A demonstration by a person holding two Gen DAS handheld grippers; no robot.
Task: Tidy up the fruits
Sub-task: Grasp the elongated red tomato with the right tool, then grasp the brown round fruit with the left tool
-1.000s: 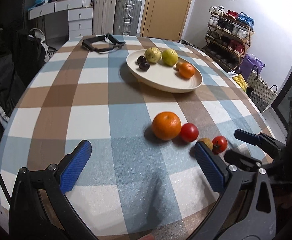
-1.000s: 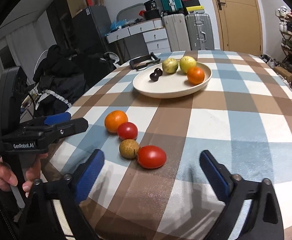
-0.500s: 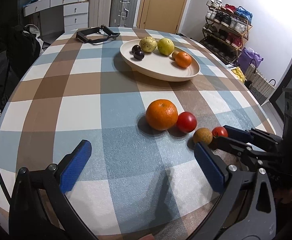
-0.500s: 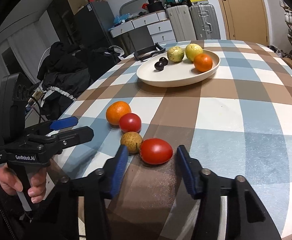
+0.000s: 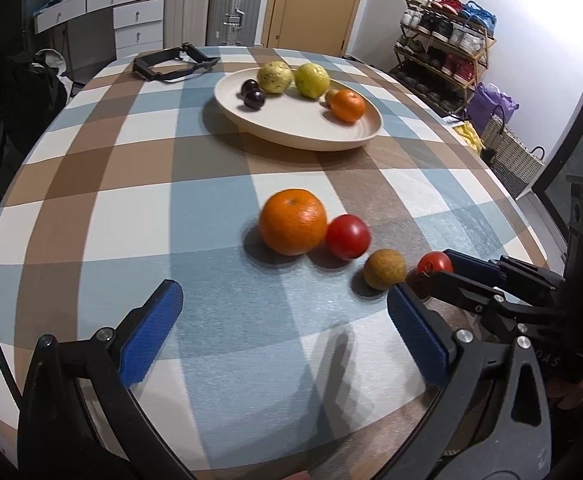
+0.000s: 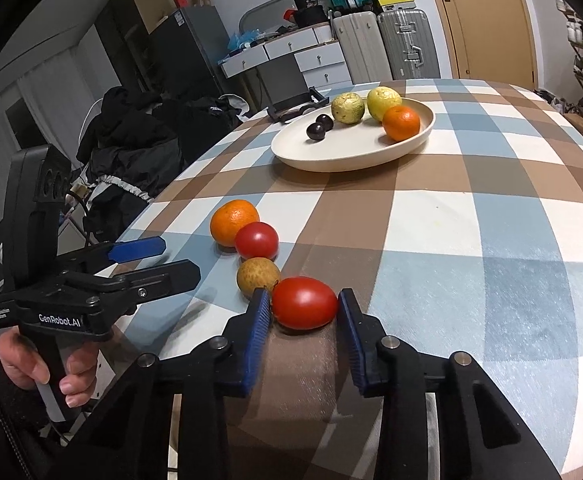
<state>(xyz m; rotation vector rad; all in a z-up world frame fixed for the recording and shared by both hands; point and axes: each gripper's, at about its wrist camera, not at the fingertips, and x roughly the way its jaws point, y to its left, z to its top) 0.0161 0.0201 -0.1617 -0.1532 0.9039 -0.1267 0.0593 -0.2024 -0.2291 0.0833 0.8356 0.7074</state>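
Four fruits lie in a row on the checked tablecloth: an orange [image 5: 292, 221], a red tomato [image 5: 347, 236], a small brown fruit [image 5: 384, 269] and a second red tomato [image 6: 304, 308]. My right gripper [image 6: 304, 312] is shut on this nearest tomato, its blue pads touching both sides; it also shows in the left wrist view [image 5: 434, 263]. My left gripper [image 5: 283, 332] is open and empty, low over the cloth in front of the orange. A cream plate [image 5: 291, 130] farther back holds two dark plums, two yellow-green fruits and a small orange.
A black strap-like object [image 5: 171, 63] lies at the table's far edge behind the plate. The table's edge curves close on the left and right. Suitcases, drawers, a door and a shoe rack stand beyond the table.
My right gripper has closed from wide open onto the nearest red tomato. My left gripper has moved a little forward towards the fruits and stays open.
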